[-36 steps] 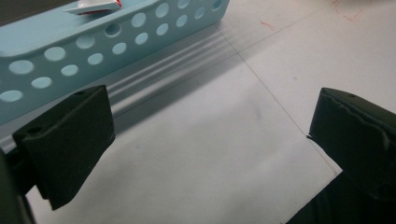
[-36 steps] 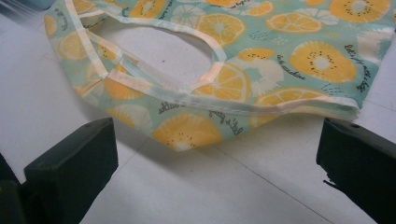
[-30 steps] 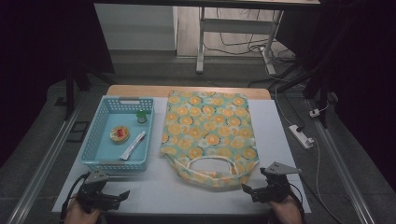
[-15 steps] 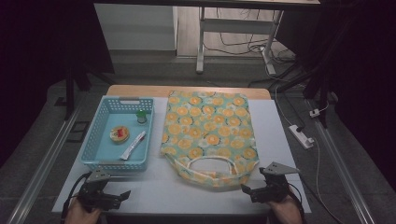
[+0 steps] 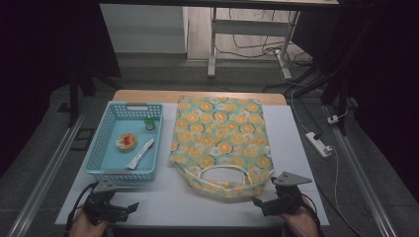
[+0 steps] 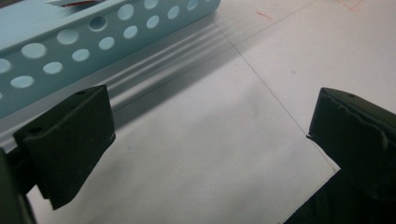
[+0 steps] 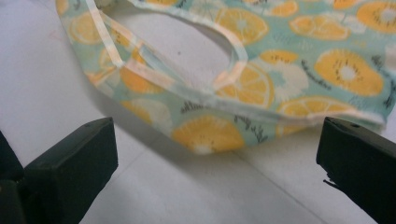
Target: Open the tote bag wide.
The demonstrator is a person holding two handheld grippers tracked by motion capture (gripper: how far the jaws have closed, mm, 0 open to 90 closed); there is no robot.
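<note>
We held the right gripper (image 5: 271, 203) low at the near edge of the counter (image 5: 296, 148), its jaws spread wide and holding nothing. The tote bag (image 5: 220, 140) lay flat just ahead of it, printed with orange slices, its long axis running away from us toward the far edge. Its mouth and looped handle (image 5: 222, 174) faced us, so the open end was the near end. In the right gripper view the bag's hem (image 7: 224, 116) sat straight ahead between the two jaws, close but apart from them, with the handle loop (image 7: 187, 56) just beyond.

Our left gripper (image 5: 116, 210) rested at the near left corner, jaws likewise spread and empty. In the left gripper view it looked past bare counter (image 6: 210, 154) toward the perforated wall of the blue basket (image 6: 70, 51). The basket (image 5: 111, 173) stood beside the bag on the left, holding a sachet (image 5: 141, 154), a small round packet (image 5: 126, 141) and a little green-capped item (image 5: 149, 123).

We judged the right gripper the nearer one to the bag's mouth. A short push straight forward would bring the hem between its jaws, while the left had the basket directly ahead.
</note>
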